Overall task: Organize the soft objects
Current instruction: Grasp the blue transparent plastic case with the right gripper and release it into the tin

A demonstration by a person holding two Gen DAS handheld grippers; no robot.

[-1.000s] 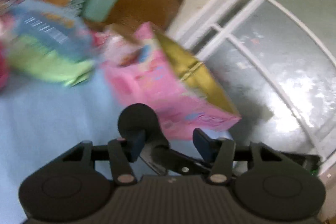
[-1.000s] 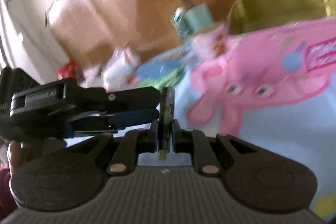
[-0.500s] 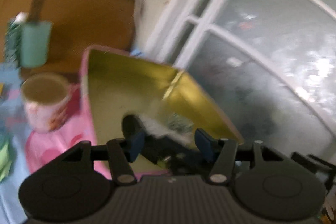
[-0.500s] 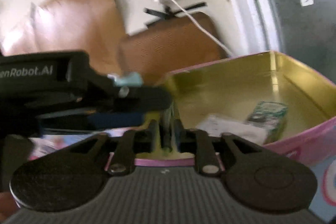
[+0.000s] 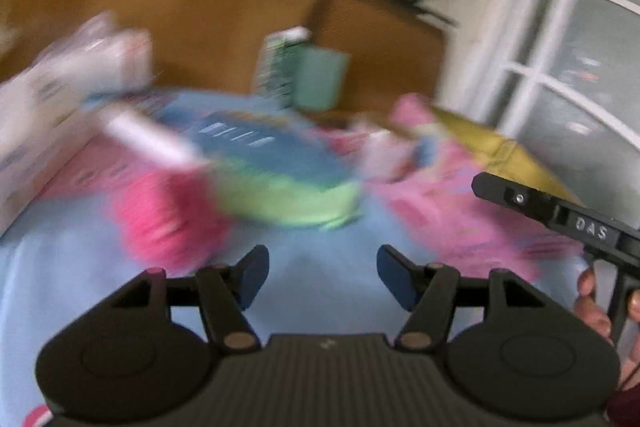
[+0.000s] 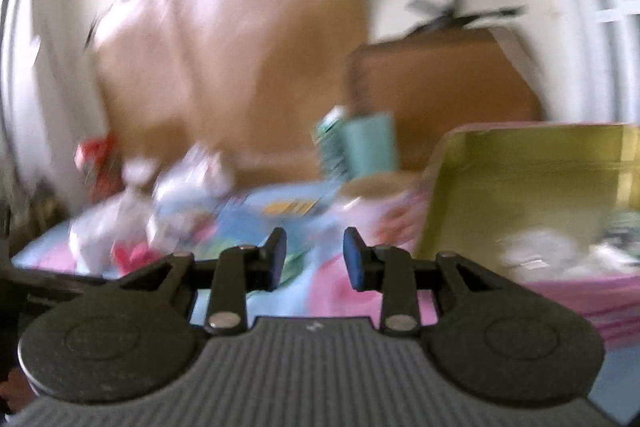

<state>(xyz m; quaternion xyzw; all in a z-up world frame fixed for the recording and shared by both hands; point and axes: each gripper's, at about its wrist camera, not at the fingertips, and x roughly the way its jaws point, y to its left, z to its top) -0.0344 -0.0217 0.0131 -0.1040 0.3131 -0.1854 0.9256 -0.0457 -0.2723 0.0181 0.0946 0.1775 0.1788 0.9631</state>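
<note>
Both views are blurred by motion. My left gripper (image 5: 320, 277) is open and empty above the light blue cloth (image 5: 72, 267). Ahead of it lie a bright pink soft thing (image 5: 168, 219) and a blue and green packet (image 5: 280, 179). The pink tin with a gold inside (image 5: 500, 155) stands at the right. My right gripper (image 6: 314, 259) is open and empty, just left of that tin (image 6: 528, 179), which holds some small packets (image 6: 536, 251). The right gripper's body (image 5: 560, 219) shows at the right of the left wrist view.
A teal box (image 5: 316, 79) and a patterned cup (image 6: 380, 195) stand behind the packet. White wrapped packs (image 5: 72, 75) lie at the far left. A brown cabinet (image 6: 448, 87) and wooden door (image 6: 240, 47) stand behind; a window (image 5: 580, 67) is at the right.
My right gripper has opened and let go of the thin green thing it held. Both grippers have drawn back from over the tin. My left gripper has swung left toward the packets.
</note>
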